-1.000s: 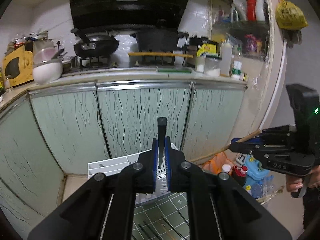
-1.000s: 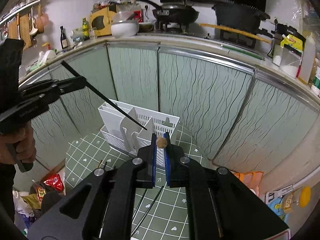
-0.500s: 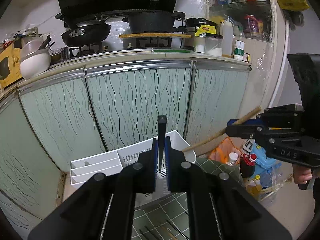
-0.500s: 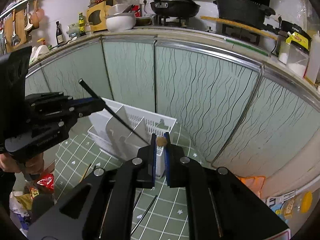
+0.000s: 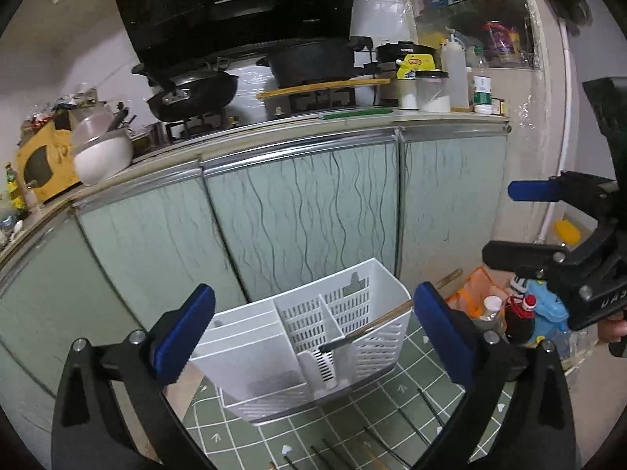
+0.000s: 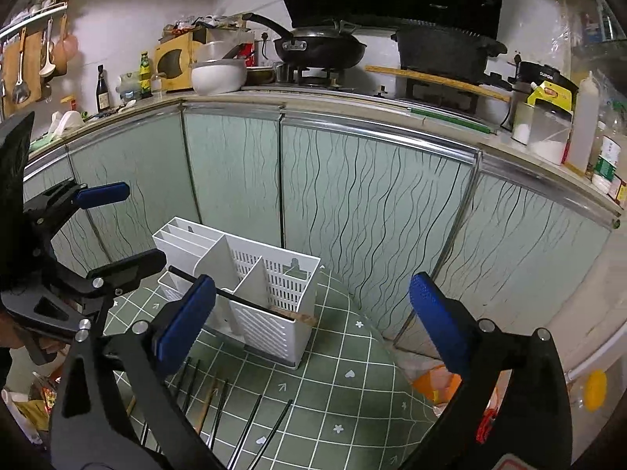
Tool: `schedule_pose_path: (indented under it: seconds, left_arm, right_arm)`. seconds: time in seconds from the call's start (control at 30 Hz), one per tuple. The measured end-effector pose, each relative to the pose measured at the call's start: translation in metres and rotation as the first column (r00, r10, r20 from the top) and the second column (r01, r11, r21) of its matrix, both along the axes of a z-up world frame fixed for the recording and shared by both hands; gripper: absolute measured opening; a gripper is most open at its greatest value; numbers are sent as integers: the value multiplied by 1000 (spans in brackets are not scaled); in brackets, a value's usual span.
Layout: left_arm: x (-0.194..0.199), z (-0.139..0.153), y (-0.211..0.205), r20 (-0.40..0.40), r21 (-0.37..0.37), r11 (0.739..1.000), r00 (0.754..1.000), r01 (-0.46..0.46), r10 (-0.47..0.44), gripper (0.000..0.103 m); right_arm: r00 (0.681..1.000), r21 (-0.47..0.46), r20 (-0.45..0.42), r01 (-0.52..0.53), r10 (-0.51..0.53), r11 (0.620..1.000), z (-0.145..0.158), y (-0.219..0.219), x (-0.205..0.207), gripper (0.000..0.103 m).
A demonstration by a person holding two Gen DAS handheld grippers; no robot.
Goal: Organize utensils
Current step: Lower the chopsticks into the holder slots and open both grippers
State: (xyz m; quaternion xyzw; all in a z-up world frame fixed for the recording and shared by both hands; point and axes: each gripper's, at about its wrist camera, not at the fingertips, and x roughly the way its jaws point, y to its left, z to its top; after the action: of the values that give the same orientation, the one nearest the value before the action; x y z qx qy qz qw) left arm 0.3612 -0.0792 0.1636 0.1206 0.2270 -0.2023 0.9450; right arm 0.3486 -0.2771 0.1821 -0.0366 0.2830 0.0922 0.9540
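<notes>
A white utensil holder point(image 5: 313, 337) with several compartments stands on a green tiled mat point(image 5: 352, 431); it also shows in the right wrist view point(image 6: 250, 297). A black chopstick point(image 5: 333, 344) and a wooden chopstick point(image 5: 388, 315) lie slanted across its slotted compartment, seen also in the right wrist view point(image 6: 243, 301). More chopsticks point(image 6: 235, 419) lie loose on the mat. My left gripper point(image 5: 313, 329) is open and empty above the holder. My right gripper point(image 6: 313, 317) is open and empty to the right of it.
Pale green cabinet doors point(image 5: 298, 203) stand right behind the holder. The counter above carries pans point(image 5: 192, 94), a white bowl point(image 5: 102, 152) and jars. Bottles and an orange bag point(image 5: 505, 313) sit on the floor at the right.
Both grippers have opened. The black chopstick has left the left gripper and the wooden one the right gripper; both now rest in the holder. The views have tilted down toward the holder.
</notes>
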Motion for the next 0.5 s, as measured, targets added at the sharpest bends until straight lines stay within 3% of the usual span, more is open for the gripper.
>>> schedule_pose_path:
  seconds: [0.27,0.5]
  left_arm:
    - [-31,1,12,27,5,998,998,-57,56,99]
    - [-63,-2,30,30,-43,993,993,-113,114,99]
  right_arm:
    - [999,19,33,14,-14,1000,6,1,-35,95]
    - [996,35,78,33,-35,999,6,3,-75,95]
